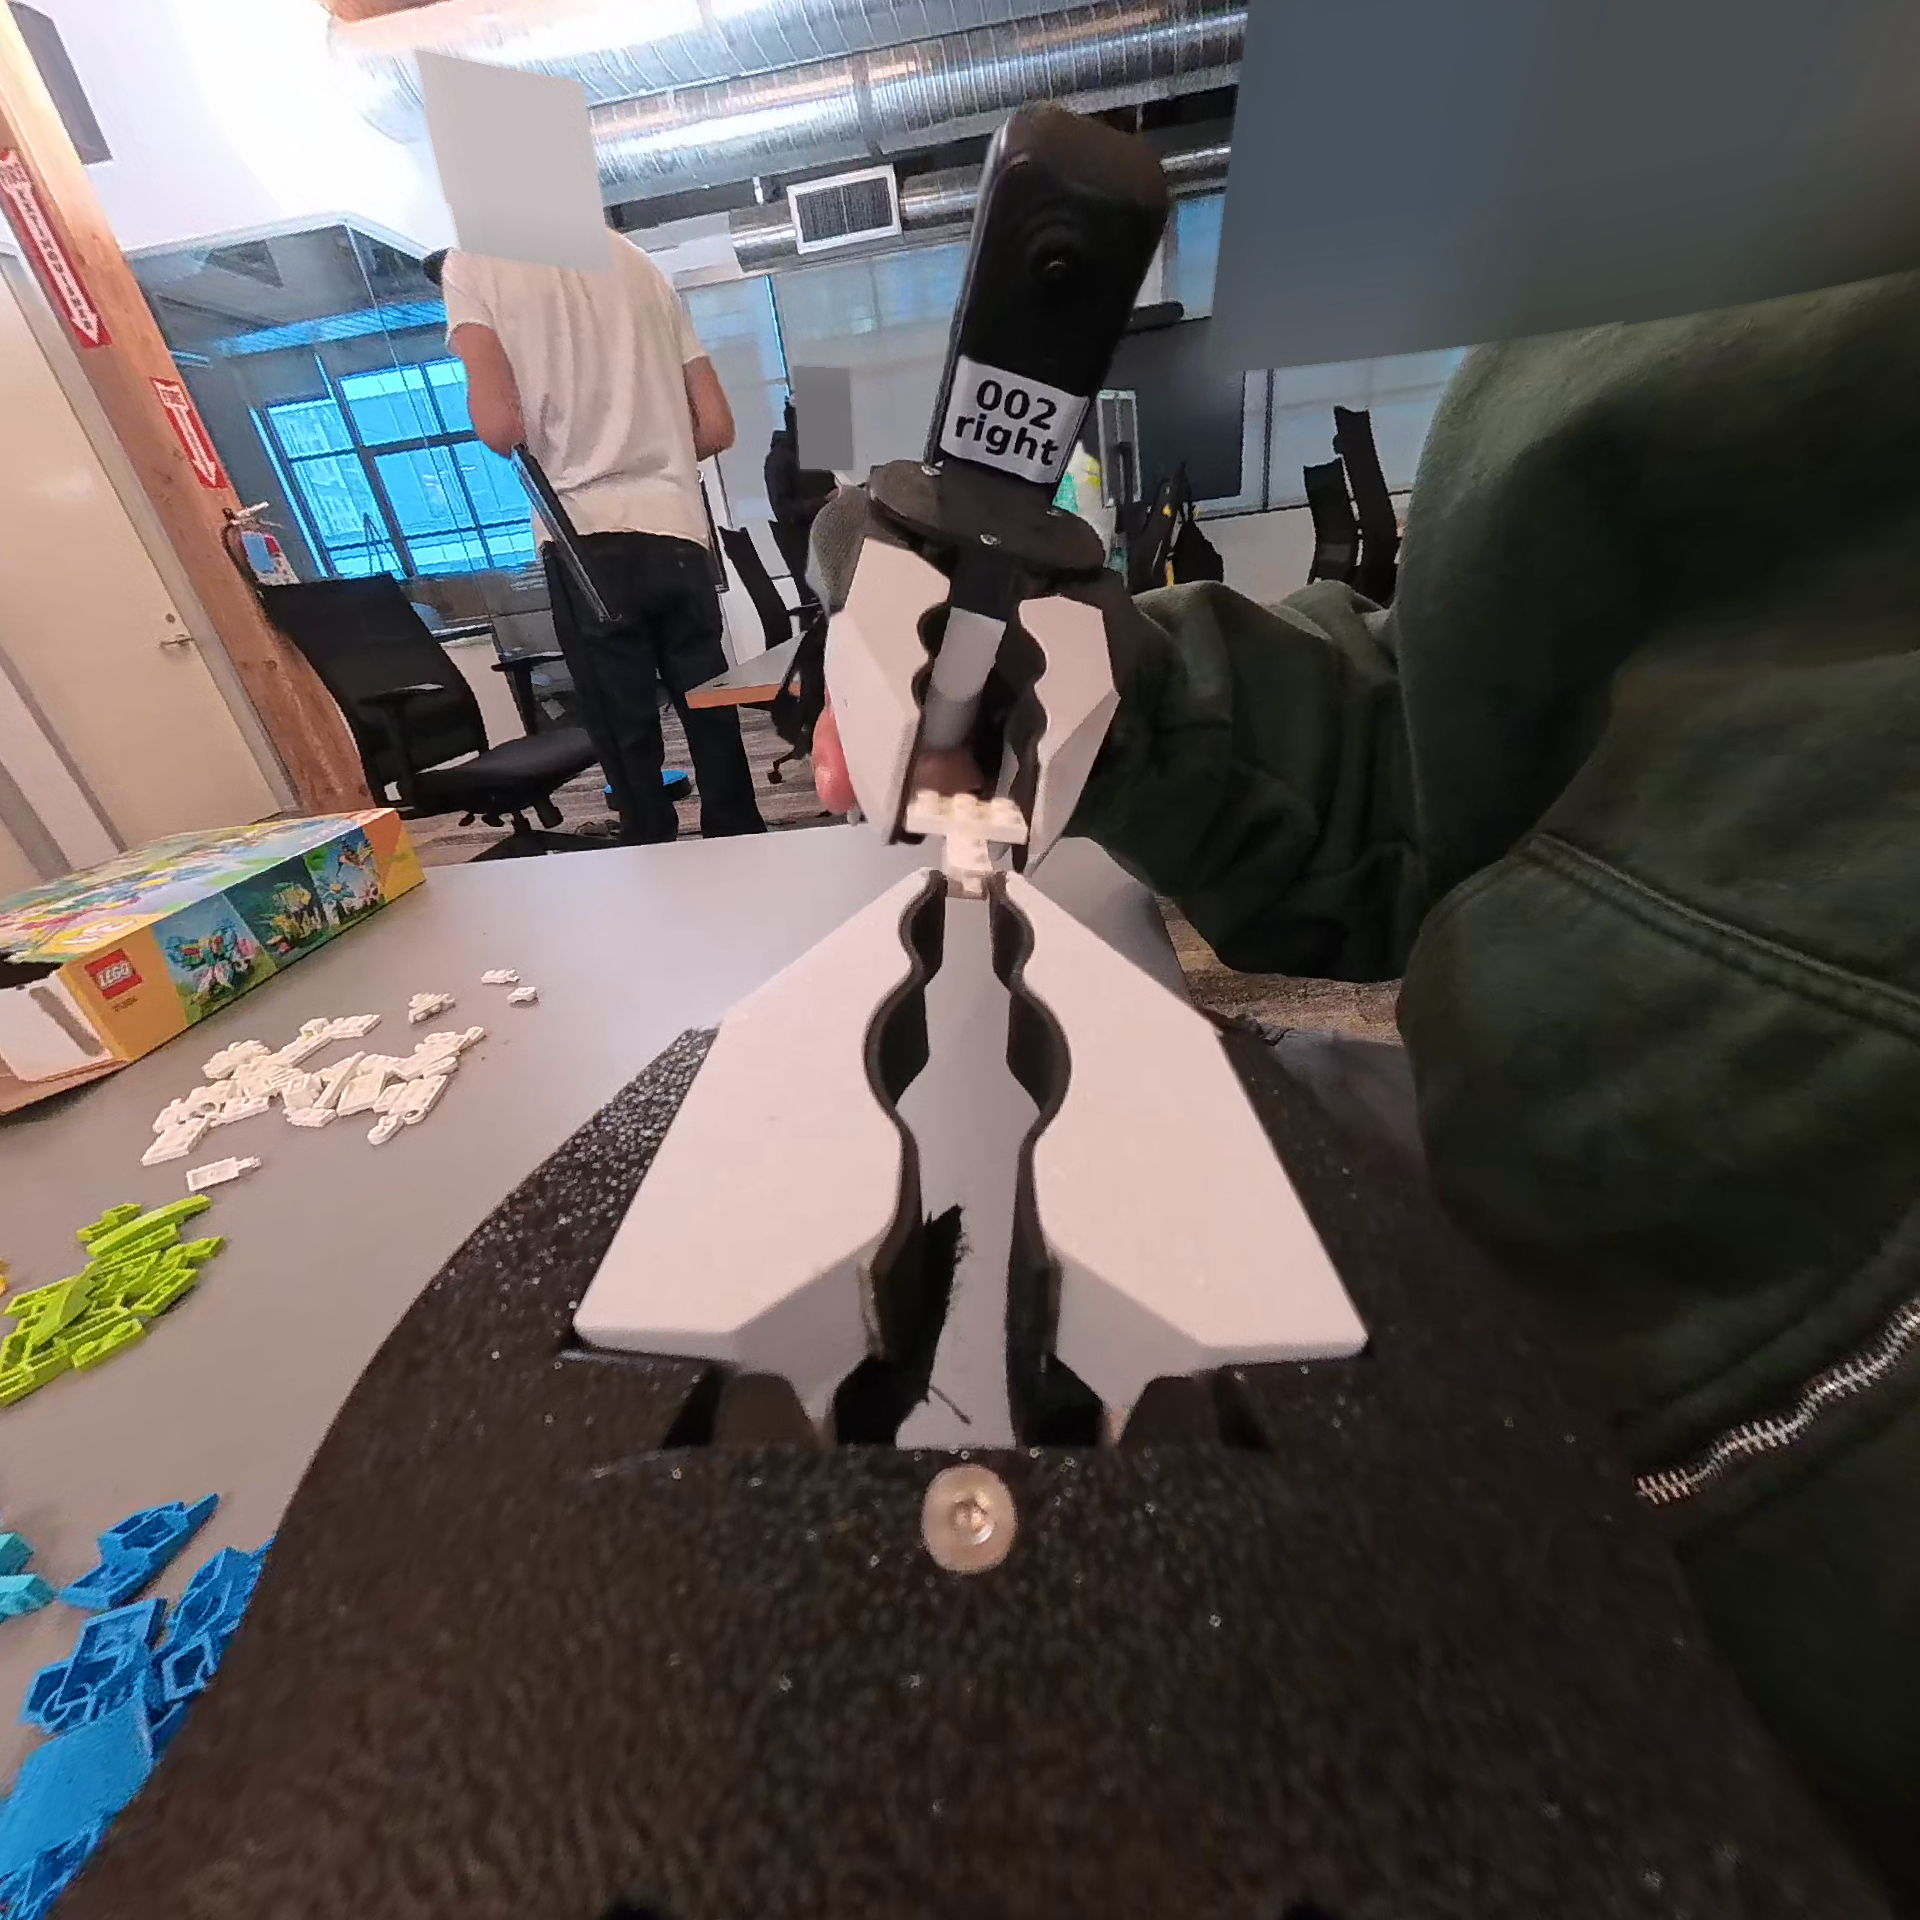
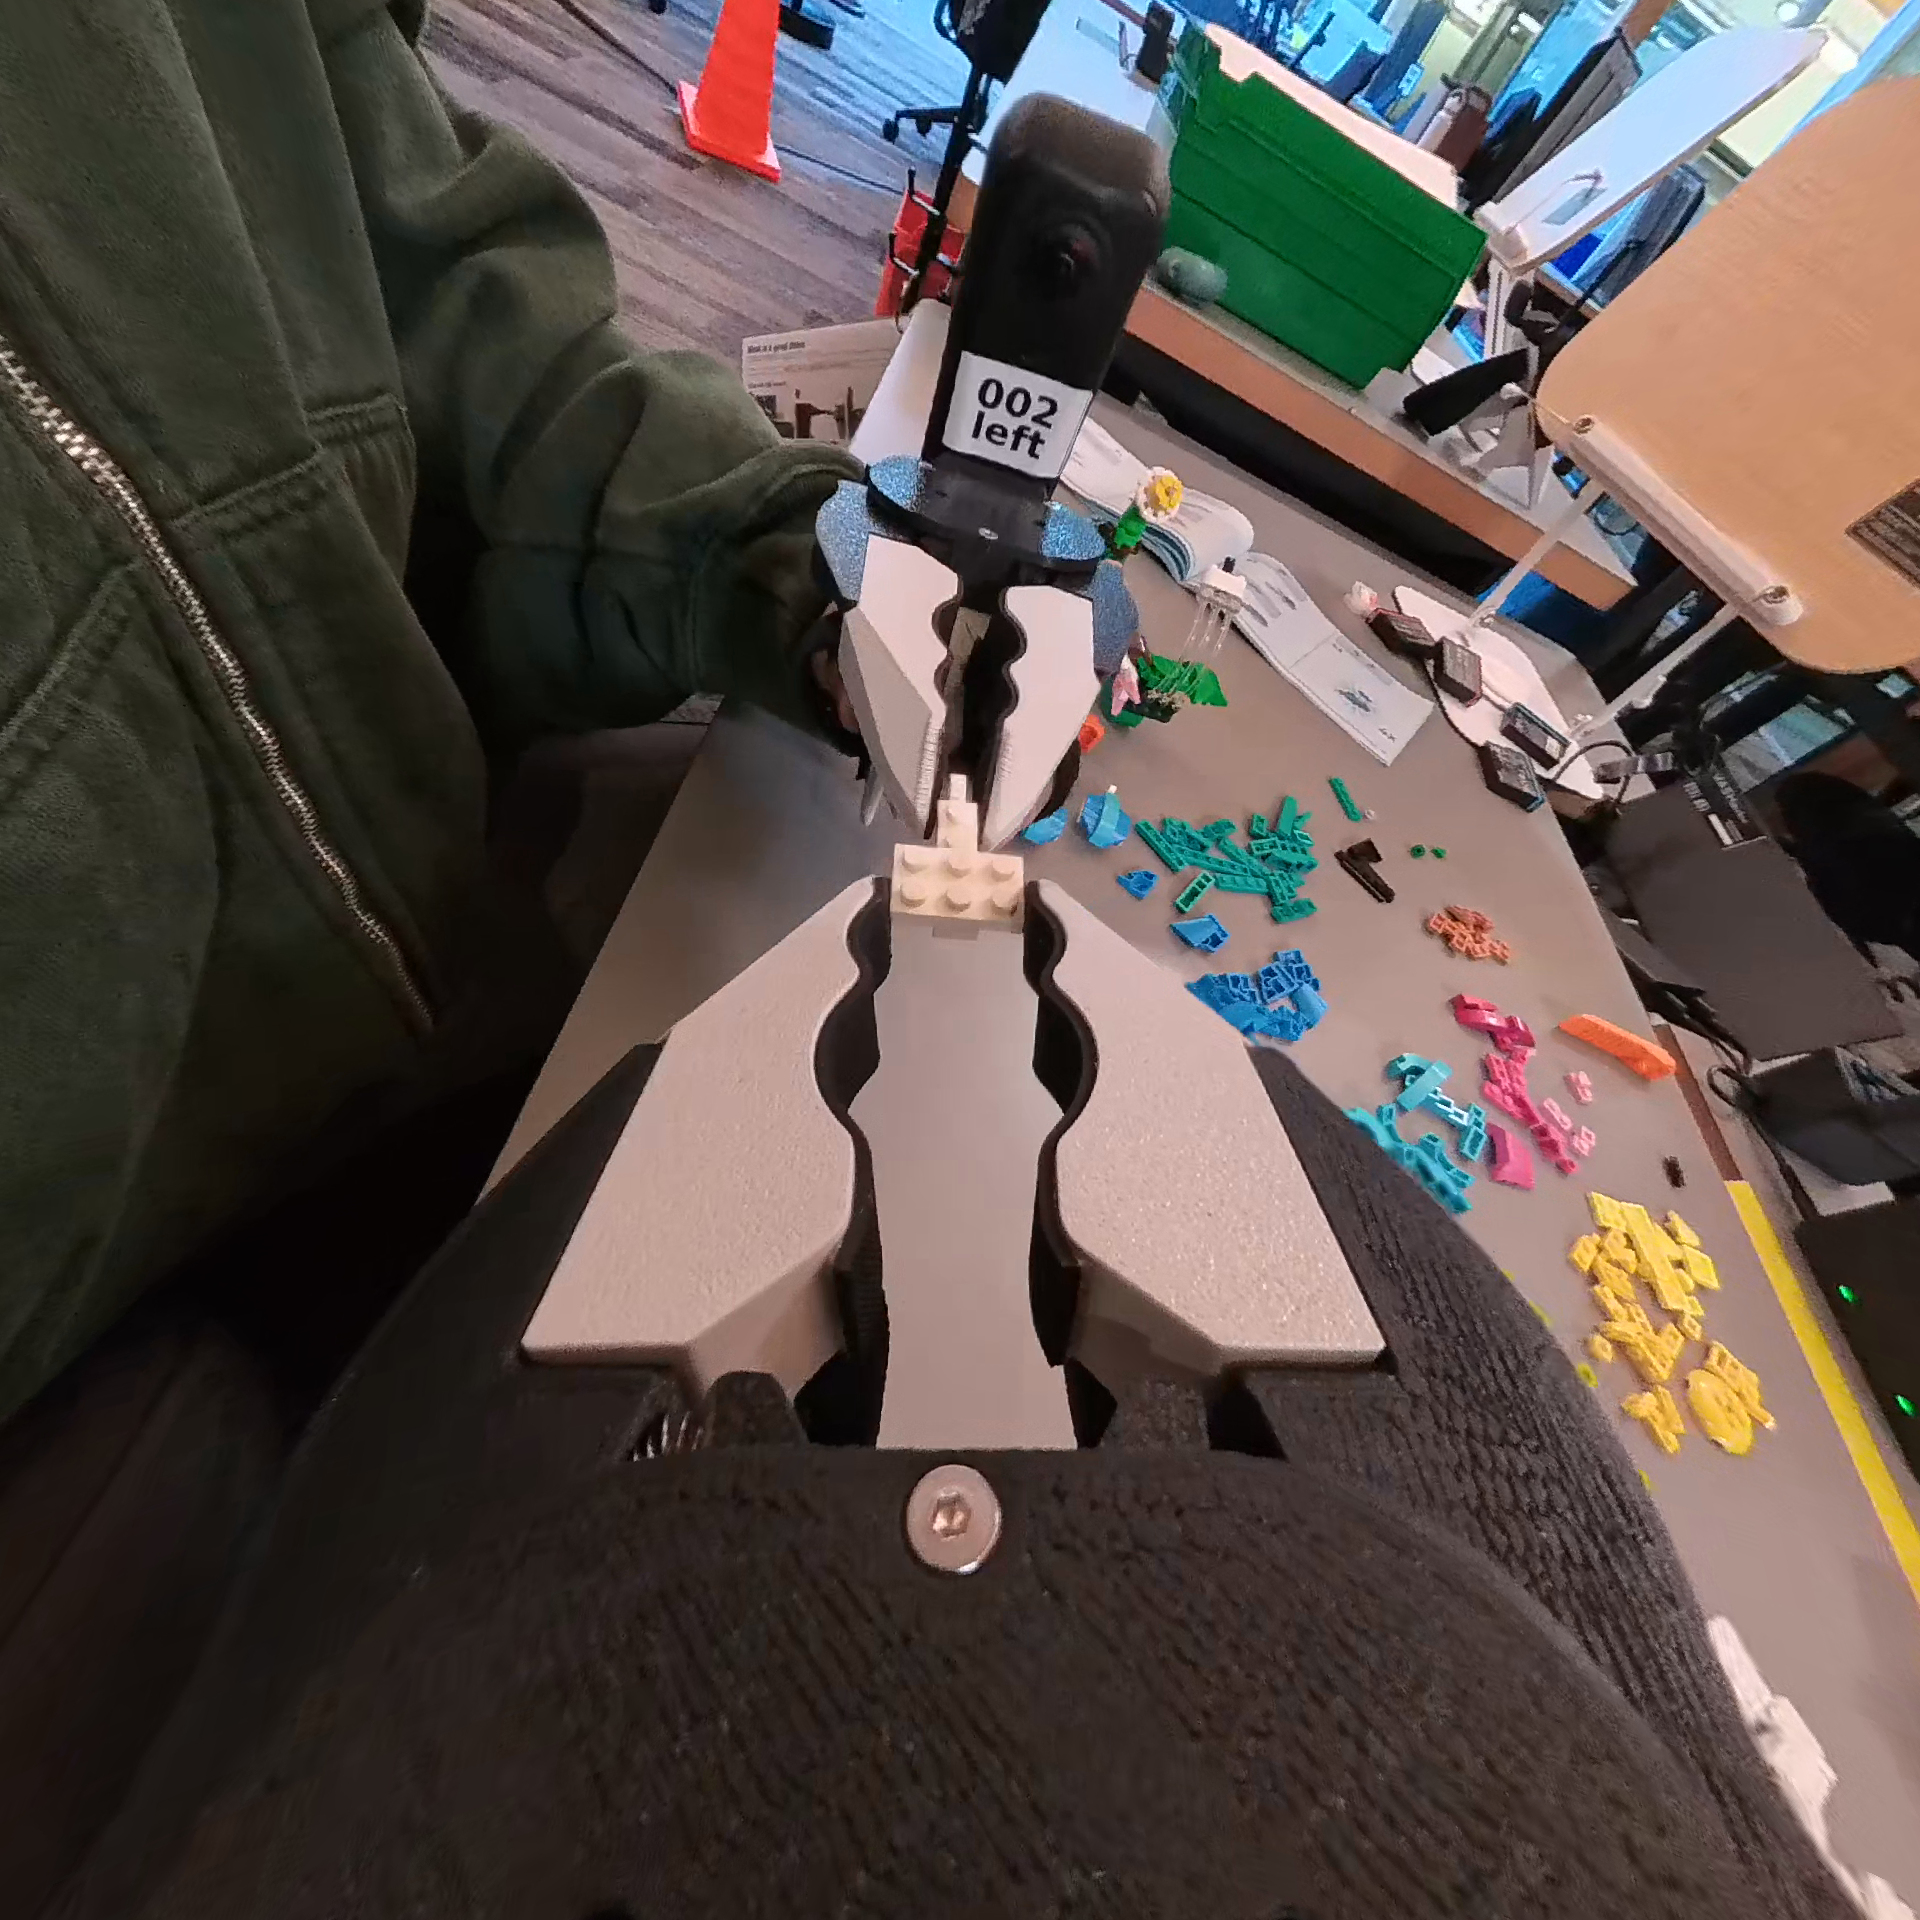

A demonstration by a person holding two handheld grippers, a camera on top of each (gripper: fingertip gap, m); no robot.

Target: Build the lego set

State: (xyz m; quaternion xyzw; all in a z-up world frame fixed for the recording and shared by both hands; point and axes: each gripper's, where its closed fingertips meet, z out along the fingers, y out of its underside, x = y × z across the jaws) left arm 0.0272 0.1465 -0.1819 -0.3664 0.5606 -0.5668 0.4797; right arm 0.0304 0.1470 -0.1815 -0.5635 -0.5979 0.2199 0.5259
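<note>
Two grippers meet tip to tip above the desk (image 2: 727, 790), the right gripper (image 2: 956, 899) with jaws closed on a white plate (image 2: 958, 883), the left gripper (image 1: 966, 883) pinching a small white piece (image 1: 964, 860); studs should align squarely before pressing.
</note>
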